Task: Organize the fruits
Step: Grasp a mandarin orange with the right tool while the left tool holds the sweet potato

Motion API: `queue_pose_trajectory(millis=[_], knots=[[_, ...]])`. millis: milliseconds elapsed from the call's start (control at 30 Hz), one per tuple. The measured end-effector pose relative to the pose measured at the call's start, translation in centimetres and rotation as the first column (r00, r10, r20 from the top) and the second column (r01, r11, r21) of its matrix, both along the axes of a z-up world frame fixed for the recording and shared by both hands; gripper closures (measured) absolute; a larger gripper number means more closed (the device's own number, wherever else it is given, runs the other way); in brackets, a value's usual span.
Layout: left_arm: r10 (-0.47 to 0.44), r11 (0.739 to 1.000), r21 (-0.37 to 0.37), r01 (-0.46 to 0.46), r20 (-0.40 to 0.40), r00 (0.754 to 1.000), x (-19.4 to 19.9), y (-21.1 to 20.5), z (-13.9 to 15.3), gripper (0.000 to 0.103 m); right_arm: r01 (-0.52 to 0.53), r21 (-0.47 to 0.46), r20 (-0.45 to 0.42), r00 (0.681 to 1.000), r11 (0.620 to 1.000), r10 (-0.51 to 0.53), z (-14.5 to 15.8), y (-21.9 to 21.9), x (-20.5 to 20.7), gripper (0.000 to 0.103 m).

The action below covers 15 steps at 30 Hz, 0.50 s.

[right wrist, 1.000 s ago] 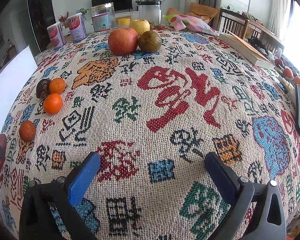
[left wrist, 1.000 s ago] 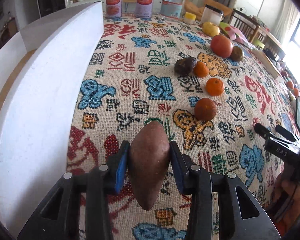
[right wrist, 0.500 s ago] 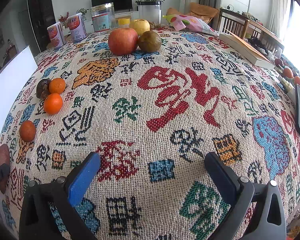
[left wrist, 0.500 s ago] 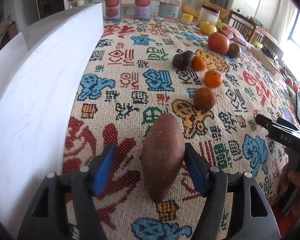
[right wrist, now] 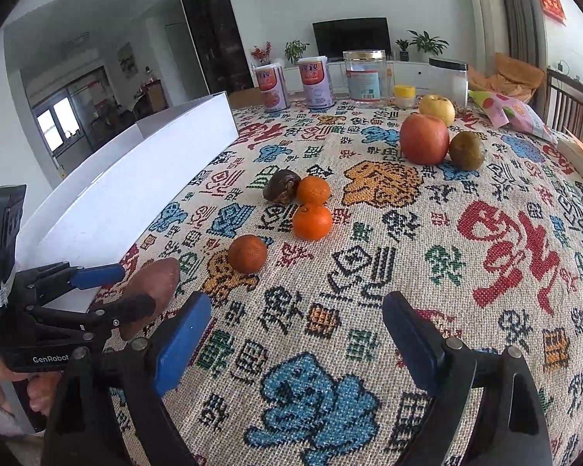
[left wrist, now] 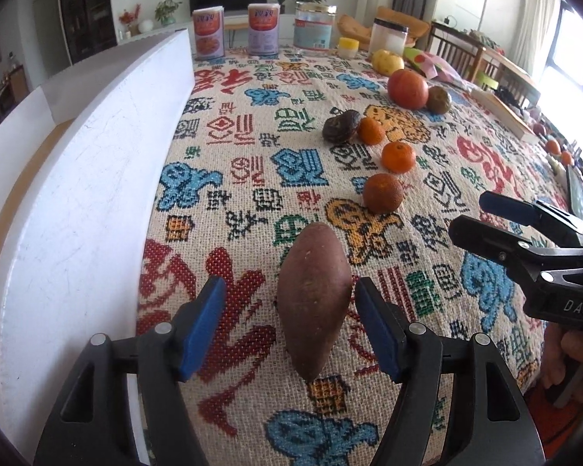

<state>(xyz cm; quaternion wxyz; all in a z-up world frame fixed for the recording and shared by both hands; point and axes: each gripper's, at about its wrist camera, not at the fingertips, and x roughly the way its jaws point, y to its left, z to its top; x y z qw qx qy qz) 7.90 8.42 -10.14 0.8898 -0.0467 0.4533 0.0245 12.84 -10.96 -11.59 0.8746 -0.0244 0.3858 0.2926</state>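
Note:
A brown sweet potato (left wrist: 313, 303) lies on the patterned tablecloth (left wrist: 252, 124) between the jaws of my left gripper (left wrist: 289, 283). That gripper is open, with both blue pads clear of it. In the right wrist view the left gripper (right wrist: 132, 287) and the sweet potato (right wrist: 151, 291) sit at the lower left. My right gripper (right wrist: 295, 303) is open over bare cloth, its jaws closing on nothing. Three mandarins (right wrist: 247, 254) (right wrist: 312, 222) (right wrist: 313, 190) run in a row beyond it, beside a dark wrinkled fruit (right wrist: 280, 186). A red apple (right wrist: 423, 138), a brownish-green fruit (right wrist: 466, 150) and a yellow apple (right wrist: 437, 110) stand further back.
A long white box (left wrist: 77, 194) runs along the cloth's left side. Two cans (right wrist: 273, 87), a clear jar (right wrist: 365, 75) and a white tub (right wrist: 449, 79) line the far edge. A snack bag (right wrist: 513, 114) and a book (left wrist: 501, 110) lie at the right.
The left jaws let go of the sweet potato and spread; it now rests on the cloth. The right gripper swung left toward the mandarins, and its jaws have narrowed.

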Motion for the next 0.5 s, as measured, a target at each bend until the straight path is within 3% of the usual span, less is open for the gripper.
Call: queue_pose_trajectory(millis=[233,333,367,400,433,500], knots=[[-0.011,1.0,-0.023,0.011,-0.007,1.0,0.0,0.2,0.0,0.038,-0.122,-0.035,-0.096,0.988,0.992,0.118,-0.4,5.9,3.0,0.045],[-0.027,0.998,-0.053,0.026,-0.017,1.0,0.1,0.0,-0.4,0.048,-0.153,-0.106,-0.117,0.983,0.983,0.14,-1.1,7.9,3.8,0.054],[-0.035,0.997,-0.064,0.033,-0.019,0.999,0.1,-0.2,-0.5,0.058,-0.156,-0.132,-0.119,0.983,0.979,0.14,-1.5,8.4,4.0,0.056],[-0.037,0.997,-0.067,0.036,-0.017,0.999,0.1,-0.4,-0.5,0.062,-0.155,-0.15,-0.129,0.982,0.976,0.136,-2.0,8.6,4.3,0.064],[-0.034,0.998,-0.053,0.033,-0.011,0.999,0.1,-0.6,-0.5,0.062,-0.149,-0.161,-0.139,0.982,0.976,0.127,-2.3,8.7,4.5,0.073],[-0.031,0.999,-0.035,0.031,-0.006,0.999,0.0,-0.9,-0.5,0.062,-0.139,-0.141,-0.14,0.983,0.98,0.119,-2.4,8.4,4.5,0.074]])
